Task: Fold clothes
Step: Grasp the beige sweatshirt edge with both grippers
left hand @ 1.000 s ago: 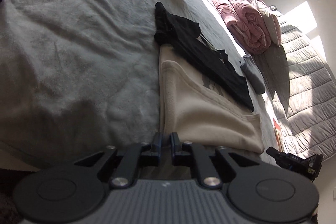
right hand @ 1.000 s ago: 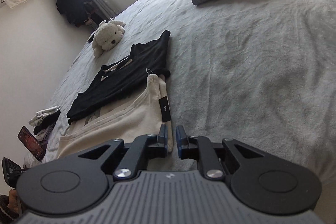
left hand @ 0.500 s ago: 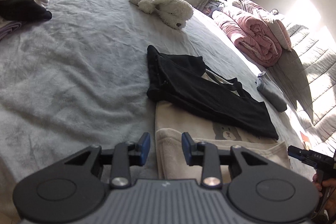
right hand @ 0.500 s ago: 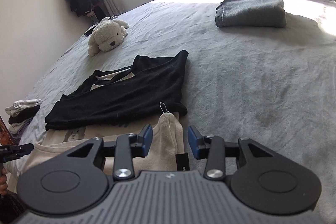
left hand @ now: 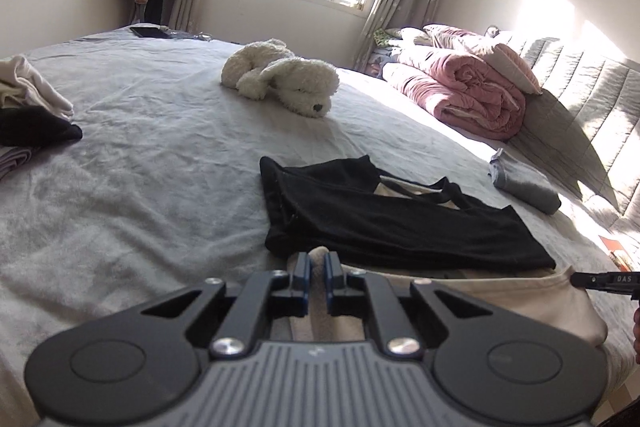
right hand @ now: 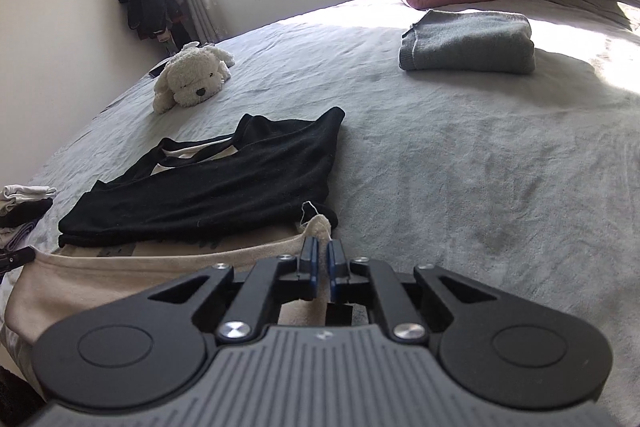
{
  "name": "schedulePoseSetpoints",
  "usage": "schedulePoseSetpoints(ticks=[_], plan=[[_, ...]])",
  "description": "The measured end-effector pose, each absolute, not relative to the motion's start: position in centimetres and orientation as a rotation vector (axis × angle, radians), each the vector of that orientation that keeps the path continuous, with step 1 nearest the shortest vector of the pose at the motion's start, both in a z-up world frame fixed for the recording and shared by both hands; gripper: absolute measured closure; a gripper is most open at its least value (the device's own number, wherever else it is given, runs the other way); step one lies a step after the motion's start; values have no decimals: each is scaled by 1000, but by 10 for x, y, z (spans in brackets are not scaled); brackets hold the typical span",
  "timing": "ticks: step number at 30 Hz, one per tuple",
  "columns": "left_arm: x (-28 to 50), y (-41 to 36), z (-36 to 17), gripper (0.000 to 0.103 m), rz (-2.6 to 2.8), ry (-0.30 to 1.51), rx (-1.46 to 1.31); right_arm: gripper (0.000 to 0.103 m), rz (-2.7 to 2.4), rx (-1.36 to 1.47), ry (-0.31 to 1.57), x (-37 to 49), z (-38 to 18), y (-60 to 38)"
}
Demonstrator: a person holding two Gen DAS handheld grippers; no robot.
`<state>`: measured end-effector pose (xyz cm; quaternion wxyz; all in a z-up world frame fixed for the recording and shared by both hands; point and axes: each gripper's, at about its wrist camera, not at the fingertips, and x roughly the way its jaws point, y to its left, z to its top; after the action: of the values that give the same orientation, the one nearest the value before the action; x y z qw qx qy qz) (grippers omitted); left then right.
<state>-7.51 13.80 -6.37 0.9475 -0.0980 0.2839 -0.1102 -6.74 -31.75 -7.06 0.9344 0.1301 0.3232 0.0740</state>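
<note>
The grey bed (right hand: pixel 460 167) carries the beige garment (right hand: pixel 100 279) at 6 o'clock, a black top (right hand: pixel 224 187) lying across it. Each hand-held gripper — left (left hand: pixel 316 267), right (right hand: pixel 320 259) — is clamped on a near corner, likely so the hem lifts evenly for a fold.

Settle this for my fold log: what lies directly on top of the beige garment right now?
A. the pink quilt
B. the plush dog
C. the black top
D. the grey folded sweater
C: the black top lies spread across the beige garment, whose near corners both grippers pinch.
</note>
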Motion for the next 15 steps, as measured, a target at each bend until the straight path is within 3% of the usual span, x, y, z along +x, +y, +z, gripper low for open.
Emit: schedulePoseSetpoints(ticks=[2, 5, 7, 15], plan=[[-70, 135, -70, 93, -215, 628, -187, 94, 147, 259, 677, -66, -72, -316], [-73, 138, -69, 82, -214, 666, -206, 76, 145, 269, 689, -71, -67, -319], [-76, 145, -65, 58, -228, 690, -248, 59, 156, 293, 702, -76, -64, -324], [-77, 191, -64, 58, -297, 940, -559, 59, 234, 475, 862, -90, -61, -351]])
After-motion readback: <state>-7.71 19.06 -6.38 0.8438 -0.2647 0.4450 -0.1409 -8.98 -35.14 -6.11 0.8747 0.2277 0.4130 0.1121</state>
